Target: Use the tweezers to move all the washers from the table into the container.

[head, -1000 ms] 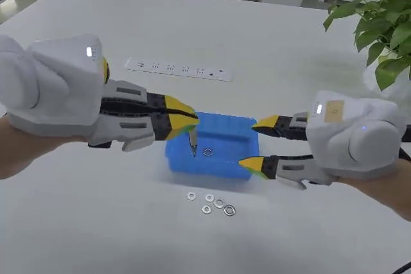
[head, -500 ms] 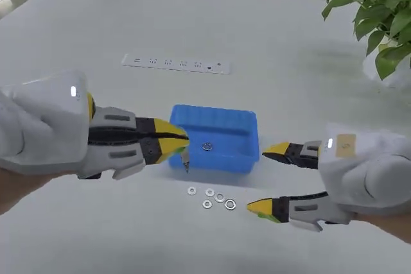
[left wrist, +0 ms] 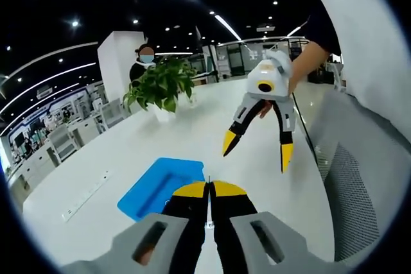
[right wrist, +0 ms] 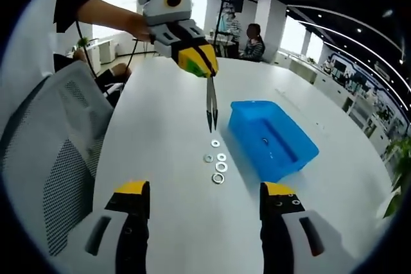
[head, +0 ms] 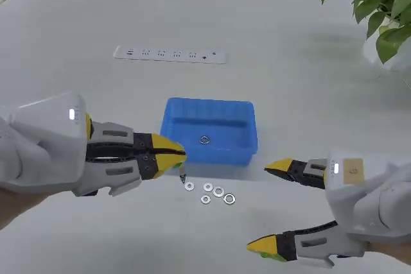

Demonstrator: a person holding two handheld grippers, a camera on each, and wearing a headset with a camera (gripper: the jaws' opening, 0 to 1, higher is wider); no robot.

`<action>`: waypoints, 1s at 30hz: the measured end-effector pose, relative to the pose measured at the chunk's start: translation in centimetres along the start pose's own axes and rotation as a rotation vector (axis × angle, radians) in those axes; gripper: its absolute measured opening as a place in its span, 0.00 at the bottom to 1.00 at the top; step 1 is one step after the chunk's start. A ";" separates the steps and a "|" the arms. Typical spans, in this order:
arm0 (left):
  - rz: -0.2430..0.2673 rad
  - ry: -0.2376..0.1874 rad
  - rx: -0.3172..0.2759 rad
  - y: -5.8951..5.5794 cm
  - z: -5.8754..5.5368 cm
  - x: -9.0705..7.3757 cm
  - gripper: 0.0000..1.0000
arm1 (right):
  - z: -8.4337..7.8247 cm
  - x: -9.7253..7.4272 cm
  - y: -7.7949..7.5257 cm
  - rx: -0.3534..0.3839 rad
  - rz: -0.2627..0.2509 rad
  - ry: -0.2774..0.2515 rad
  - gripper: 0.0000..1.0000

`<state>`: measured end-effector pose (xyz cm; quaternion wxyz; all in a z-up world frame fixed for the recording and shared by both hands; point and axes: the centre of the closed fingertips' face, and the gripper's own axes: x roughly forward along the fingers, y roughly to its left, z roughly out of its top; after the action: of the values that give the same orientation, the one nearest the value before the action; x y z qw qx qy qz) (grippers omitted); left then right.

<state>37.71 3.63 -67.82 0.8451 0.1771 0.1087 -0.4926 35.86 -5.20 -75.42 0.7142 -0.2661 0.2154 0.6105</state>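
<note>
So, tweezers (right wrist: 211,104) tip nr washers (head: 219,192)

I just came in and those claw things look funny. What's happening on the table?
A person holds a gripper in each hand. The left gripper is shut on tweezers, whose tips point down close to five washers lying on the table beside a blue container. One washer already lies inside it. The right gripper is open, holding nothing.
</note>
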 end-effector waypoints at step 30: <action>-0.028 0.000 -0.063 0.2 -1.3 1.7 0.05 | 1.4 0.7 1.5 0.123 0.116 -0.091 0.97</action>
<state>38.69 2.92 -69.58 0.8432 0.1491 0.1267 -0.5008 34.46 -3.64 -74.97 0.7017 -0.1808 0.2350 0.6478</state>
